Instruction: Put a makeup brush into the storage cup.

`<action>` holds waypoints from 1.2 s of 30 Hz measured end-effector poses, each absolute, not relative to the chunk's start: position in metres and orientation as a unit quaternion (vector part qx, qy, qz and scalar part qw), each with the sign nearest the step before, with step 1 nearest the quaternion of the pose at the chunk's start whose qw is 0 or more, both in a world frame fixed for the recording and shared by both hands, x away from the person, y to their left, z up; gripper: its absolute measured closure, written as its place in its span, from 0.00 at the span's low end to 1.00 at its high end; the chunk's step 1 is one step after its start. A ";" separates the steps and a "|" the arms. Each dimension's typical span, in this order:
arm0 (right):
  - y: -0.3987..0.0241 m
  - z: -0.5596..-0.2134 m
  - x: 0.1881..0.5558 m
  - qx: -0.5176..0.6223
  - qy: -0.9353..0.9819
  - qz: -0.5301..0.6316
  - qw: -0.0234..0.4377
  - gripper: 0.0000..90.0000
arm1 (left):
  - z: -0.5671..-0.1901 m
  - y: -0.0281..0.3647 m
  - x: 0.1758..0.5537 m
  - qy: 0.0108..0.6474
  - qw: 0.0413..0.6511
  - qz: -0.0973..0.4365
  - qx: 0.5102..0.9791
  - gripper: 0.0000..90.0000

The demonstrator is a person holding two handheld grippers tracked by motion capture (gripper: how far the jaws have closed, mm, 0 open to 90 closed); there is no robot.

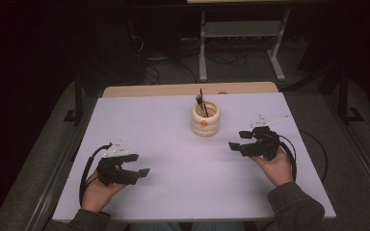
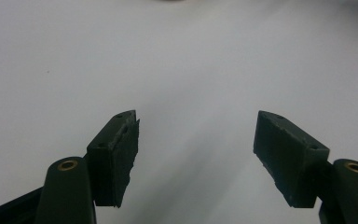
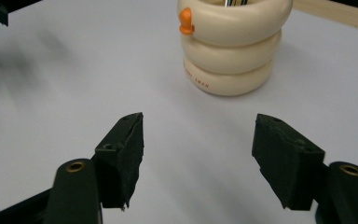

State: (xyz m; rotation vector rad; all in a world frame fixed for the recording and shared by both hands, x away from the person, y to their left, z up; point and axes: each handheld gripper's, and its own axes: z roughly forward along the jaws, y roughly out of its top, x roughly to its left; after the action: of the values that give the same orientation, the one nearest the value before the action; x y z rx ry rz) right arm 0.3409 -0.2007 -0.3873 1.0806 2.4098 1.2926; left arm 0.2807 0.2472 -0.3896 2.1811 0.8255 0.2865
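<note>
Right gripper [image 3: 198, 158] — jaws spread, nothing between them — is facing the cup [image 3: 233, 44] at one o'clock, nearer than left gripper [image 1: 137, 166].

A: What does the table [image 1: 139, 120] look like?
B: A pale top, brightly lit, with a wood strip [image 1: 188, 89] along its far edge

A: And beyond it?
B: Mostly dark. A white frame [image 1: 241, 29] stands there on two legs with feet, and a shelf [image 1: 238, 28] runs between the legs

A: What about the floor [image 1: 318, 103]?
B: Grey, it looks like carpet. Black cables [image 1: 168, 62] lie loose by the frame's left leg

A: Anything at the sides?
B: A black post [image 1: 78, 98] at the left, another at the right, and a metal rail [image 1: 53, 187] along the table's left edge
</note>
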 end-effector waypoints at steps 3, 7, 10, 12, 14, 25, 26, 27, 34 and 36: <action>-0.202 -0.389 0.338 0.360 0.814 0.443 0.106 0.36 | -0.391 0.247 0.279 0.331 0.394 0.113 0.850 0.33; -0.204 -0.391 0.328 0.360 0.812 0.447 0.106 0.34 | -0.391 0.249 0.279 0.328 0.389 0.115 0.853 0.33; -0.205 -0.391 0.320 0.361 0.809 0.451 0.107 0.34 | -0.392 0.249 0.276 0.329 0.389 0.118 0.852 0.32; -0.206 -0.393 0.316 0.360 0.809 0.452 0.109 0.33 | -0.392 0.250 0.275 0.329 0.389 0.123 0.852 0.32; -0.206 -0.395 0.312 0.359 0.809 0.453 0.111 0.32 | -0.392 0.251 0.274 0.332 0.392 0.125 0.849 0.31; -0.213 -0.406 0.294 0.364 0.807 0.453 0.107 0.31 | -0.396 0.255 0.268 0.339 0.396 0.128 0.844 0.31; -0.213 -0.407 0.293 0.365 0.806 0.454 0.107 0.31 | -0.396 0.256 0.268 0.337 0.394 0.128 0.846 0.31; -0.214 -0.407 0.291 0.367 0.804 0.455 0.105 0.31 | -0.397 0.256 0.268 0.338 0.396 0.128 0.844 0.31; -0.218 -0.411 0.283 0.368 0.802 0.457 0.108 0.30 | -0.398 0.259 0.263 0.339 0.397 0.128 0.843 0.30; -0.220 -0.412 0.281 0.369 0.802 0.457 0.111 0.29 | -0.400 0.260 0.262 0.340 0.400 0.127 0.841 0.30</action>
State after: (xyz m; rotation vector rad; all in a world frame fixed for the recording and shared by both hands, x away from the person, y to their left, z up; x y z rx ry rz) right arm 0.2811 -0.2197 -0.4123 1.0832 2.3559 1.3423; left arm 0.2620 0.2595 -0.3995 2.1286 0.8607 0.3211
